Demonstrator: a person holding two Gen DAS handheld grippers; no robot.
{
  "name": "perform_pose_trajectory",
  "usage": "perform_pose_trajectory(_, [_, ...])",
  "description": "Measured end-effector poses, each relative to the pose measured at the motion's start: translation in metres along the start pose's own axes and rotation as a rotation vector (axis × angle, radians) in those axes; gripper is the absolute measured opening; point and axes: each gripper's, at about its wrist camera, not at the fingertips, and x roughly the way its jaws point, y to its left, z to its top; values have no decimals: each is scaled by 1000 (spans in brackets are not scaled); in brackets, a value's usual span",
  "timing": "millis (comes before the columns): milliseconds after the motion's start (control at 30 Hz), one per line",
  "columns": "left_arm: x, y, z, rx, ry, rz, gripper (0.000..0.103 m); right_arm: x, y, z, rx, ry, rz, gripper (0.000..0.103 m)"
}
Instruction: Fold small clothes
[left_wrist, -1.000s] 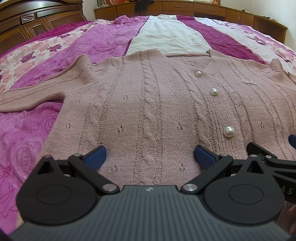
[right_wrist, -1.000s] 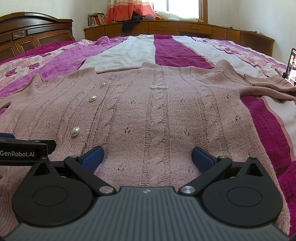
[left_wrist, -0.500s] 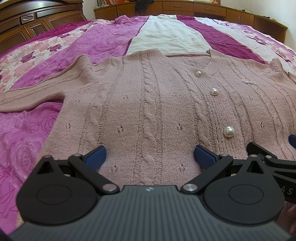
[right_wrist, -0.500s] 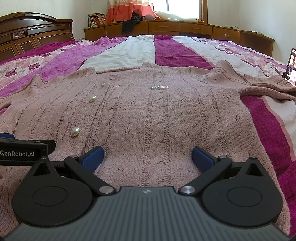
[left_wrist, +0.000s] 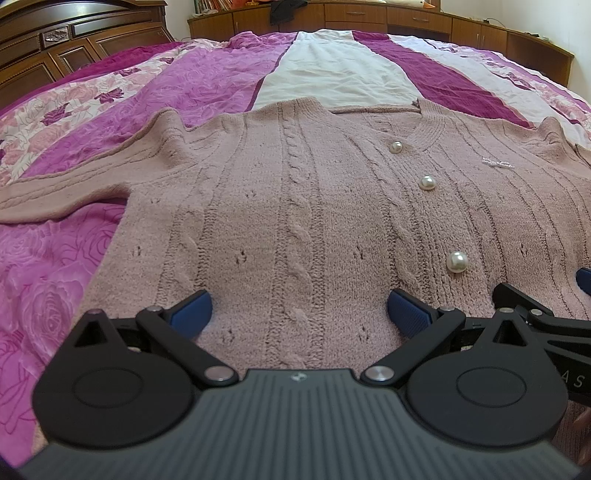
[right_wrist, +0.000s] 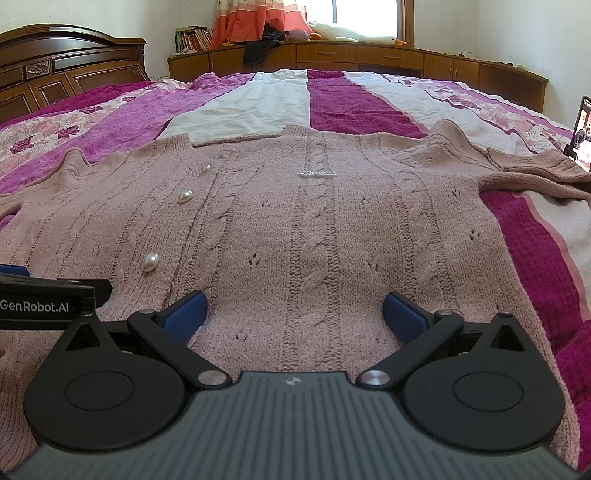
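A dusty-pink cable-knit cardigan (left_wrist: 295, 206) with pearl buttons (left_wrist: 457, 262) lies flat and front-up on the bed, sleeves spread to both sides. My left gripper (left_wrist: 300, 313) stands open over the hem on the cardigan's left half, with only knit between its blue pads. Over the right half of the same cardigan (right_wrist: 314, 229) my right gripper (right_wrist: 295, 312) is open too, holding nothing. Each gripper shows at the edge of the other's view: the right one (left_wrist: 539, 317) and the left one (right_wrist: 44, 295). A small beaded brooch (right_wrist: 317, 173) sits on the chest.
The bed has a magenta, pink and white striped cover (right_wrist: 354, 103). A dark wooden headboard (right_wrist: 66, 74) stands at the left and low wooden cabinets (right_wrist: 369, 55) line the far wall. A screen (right_wrist: 583, 133) stands at the bed's right edge.
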Motion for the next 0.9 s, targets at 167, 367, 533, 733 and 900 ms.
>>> perform_pose_trajectory(167, [0, 0, 0, 0, 0, 0, 103, -1, 0, 0, 0, 1, -1, 103])
perform_pose_trajectory(367, [2, 2, 2, -5, 11, -3, 103, 0, 2, 4, -4, 29, -10, 103])
perform_pose_trajectory(533, [5, 4, 8, -4, 48, -8, 103, 3, 4, 14, -2, 70, -17, 103])
perform_pose_trajectory(733, [6, 4, 13, 1, 81, -11, 103, 4, 3, 19, -5, 114, -19, 103])
perform_pose_trajectory(900, [8, 3, 16, 4, 104, -10, 103, 6, 3, 23, -6, 142, -19, 103])
